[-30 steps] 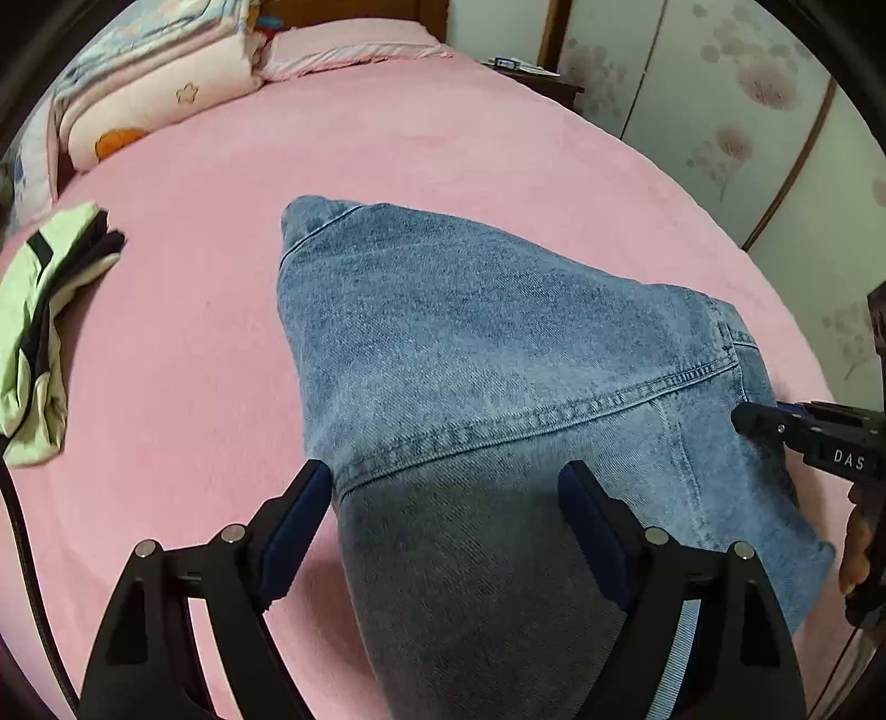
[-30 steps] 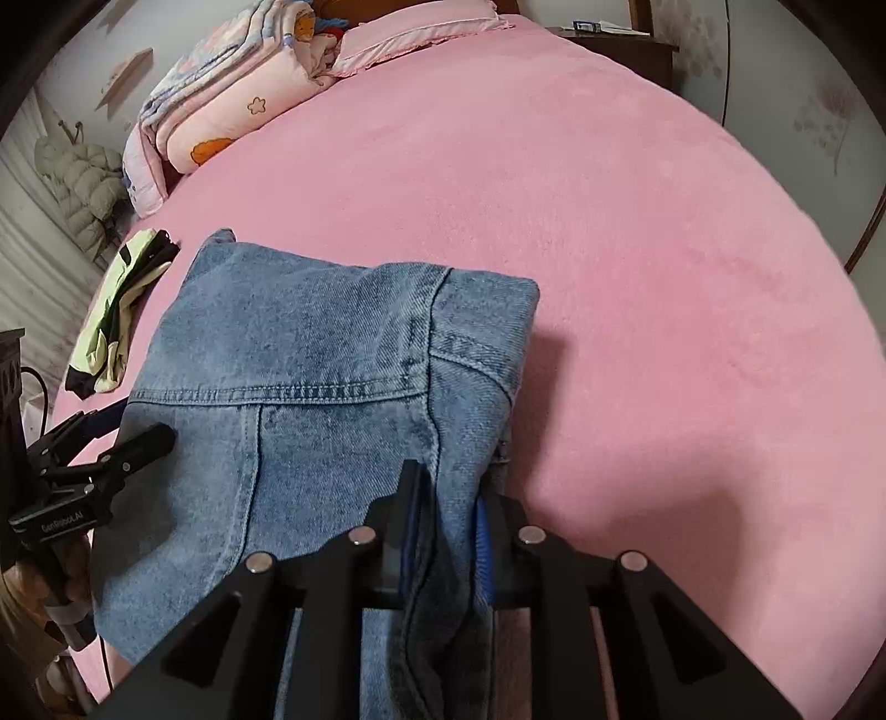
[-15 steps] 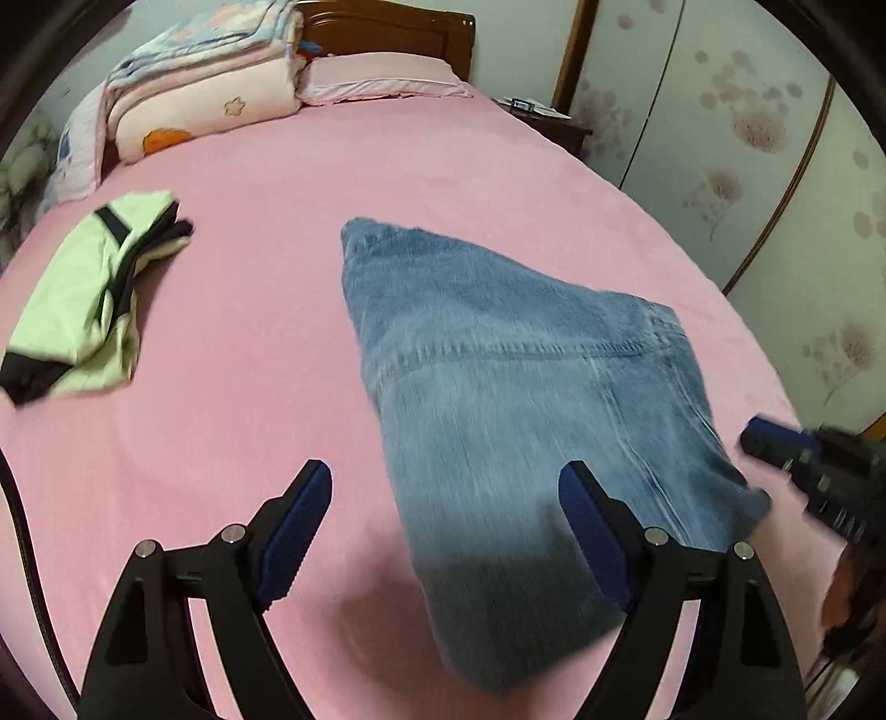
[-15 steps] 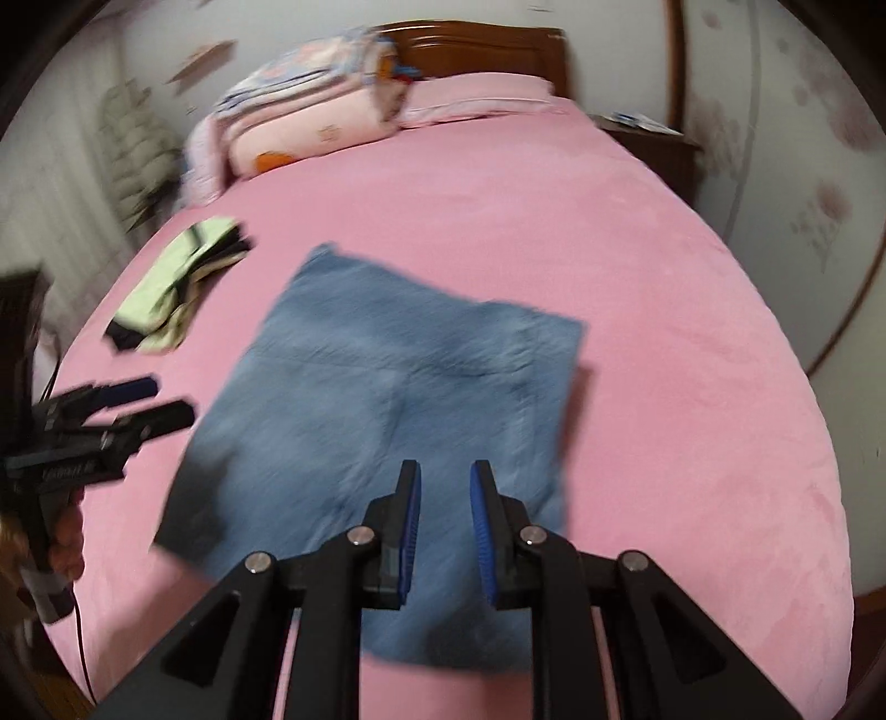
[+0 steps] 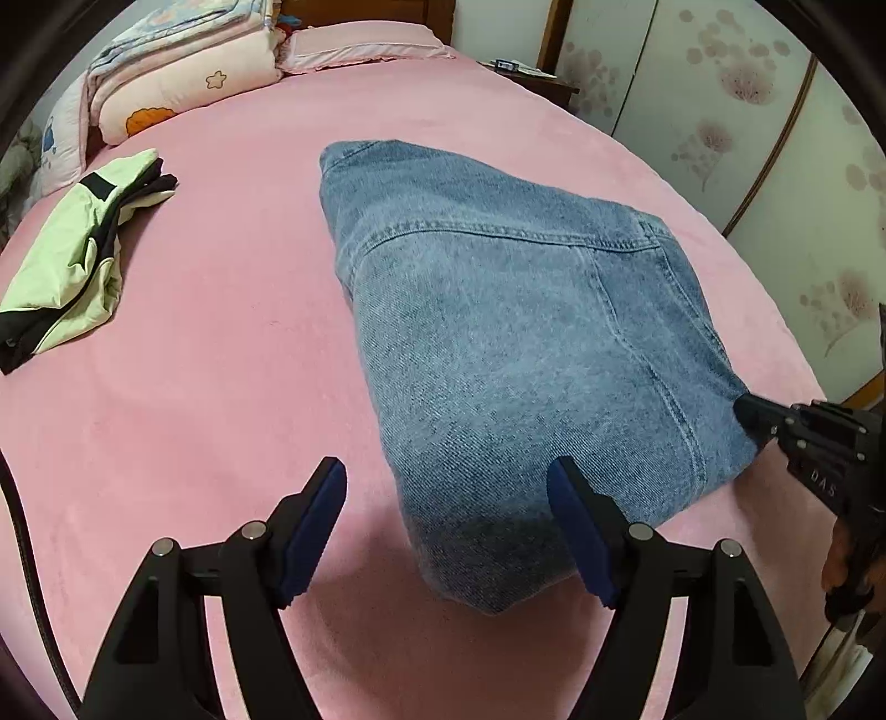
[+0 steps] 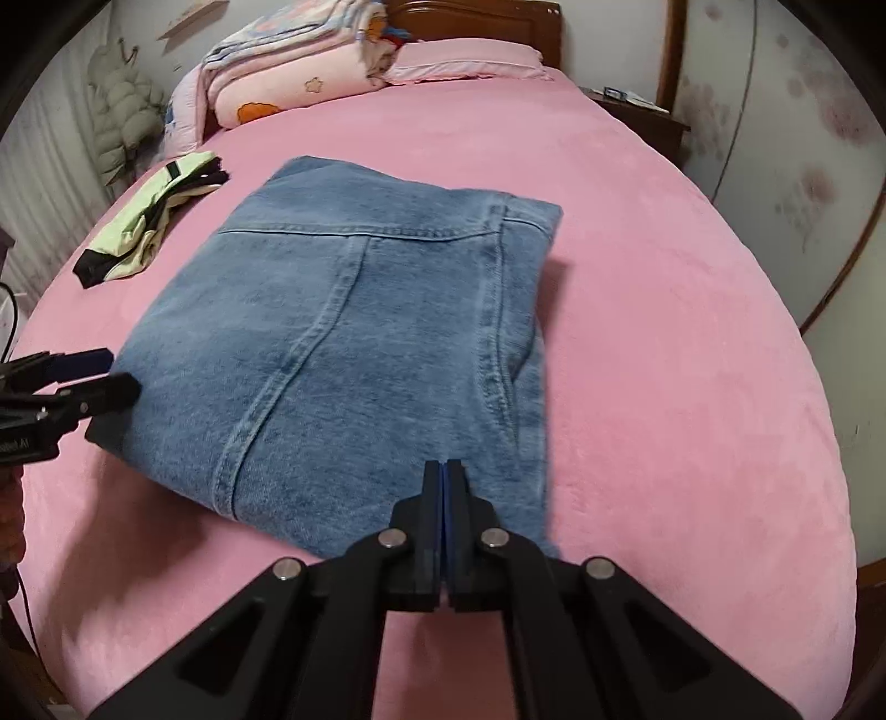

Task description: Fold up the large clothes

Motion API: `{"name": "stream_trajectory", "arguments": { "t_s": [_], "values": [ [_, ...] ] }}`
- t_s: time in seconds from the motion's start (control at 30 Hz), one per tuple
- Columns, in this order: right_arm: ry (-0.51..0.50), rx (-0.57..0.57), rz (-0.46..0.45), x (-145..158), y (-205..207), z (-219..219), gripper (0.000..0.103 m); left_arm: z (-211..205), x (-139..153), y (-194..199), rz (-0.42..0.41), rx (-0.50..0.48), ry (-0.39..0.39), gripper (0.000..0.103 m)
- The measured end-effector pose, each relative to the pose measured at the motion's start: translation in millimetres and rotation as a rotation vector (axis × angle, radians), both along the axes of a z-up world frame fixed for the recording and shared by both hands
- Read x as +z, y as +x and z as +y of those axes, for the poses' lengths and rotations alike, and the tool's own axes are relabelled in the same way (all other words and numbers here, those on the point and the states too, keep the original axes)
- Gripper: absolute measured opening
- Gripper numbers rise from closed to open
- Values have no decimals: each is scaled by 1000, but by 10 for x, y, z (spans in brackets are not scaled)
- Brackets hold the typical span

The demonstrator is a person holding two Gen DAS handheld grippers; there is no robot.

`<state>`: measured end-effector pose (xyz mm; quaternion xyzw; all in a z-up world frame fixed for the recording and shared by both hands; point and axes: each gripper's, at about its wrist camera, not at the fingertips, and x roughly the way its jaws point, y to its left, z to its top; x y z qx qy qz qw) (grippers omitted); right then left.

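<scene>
A folded pair of blue jeans point(image 5: 526, 332) point(image 6: 360, 332) lies flat on the pink bed point(image 5: 194, 387). My left gripper point(image 5: 446, 490) hovers over the near corner of the jeans. Its jaws are closing but still wide, and the pads touch no denim. My right gripper point(image 6: 444, 471) is shut with nothing between its pads, just above the near edge of the jeans. The right gripper point(image 5: 775, 421) shows at the jeans' right corner in the left wrist view. The left gripper point(image 6: 105, 371) shows at their left corner in the right wrist view.
A green and black garment point(image 5: 72, 260) point(image 6: 149, 238) lies folded at the left of the bed. Stacked quilts point(image 5: 183, 72) and a pillow point(image 5: 360, 47) sit at the headboard. A nightstand point(image 6: 637, 111) and flowered wardrobe doors point(image 5: 720, 111) stand on the right.
Both grippers have drawn back from the jeans. The right gripper let go of the denim fold and shut empty. The left gripper's jaws have narrowed a little.
</scene>
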<state>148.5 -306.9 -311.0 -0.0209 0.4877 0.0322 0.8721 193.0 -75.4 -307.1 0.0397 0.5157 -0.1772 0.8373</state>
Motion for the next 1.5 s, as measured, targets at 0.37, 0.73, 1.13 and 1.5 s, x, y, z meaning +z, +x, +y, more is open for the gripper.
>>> {"name": "stream_trajectory", "arguments": {
  "t_s": [0.37, 0.73, 1.13, 1.5],
  "values": [
    [-39, -152, 91, -289, -31, -394, 0, 89, -152, 52, 32, 31, -50, 75],
    [48, -169, 56, 226, 207, -429, 3, 101, 282, 244, 80, 86, -44, 95],
    [60, -71, -26, 1279, 674, -266, 42, 34, 1146, 797, 73, 161, -91, 102],
    [95, -1, -27, 1629, 921, -146, 80, -70, 1321, 1017, 57, 208, -23, 102]
  ]
}}
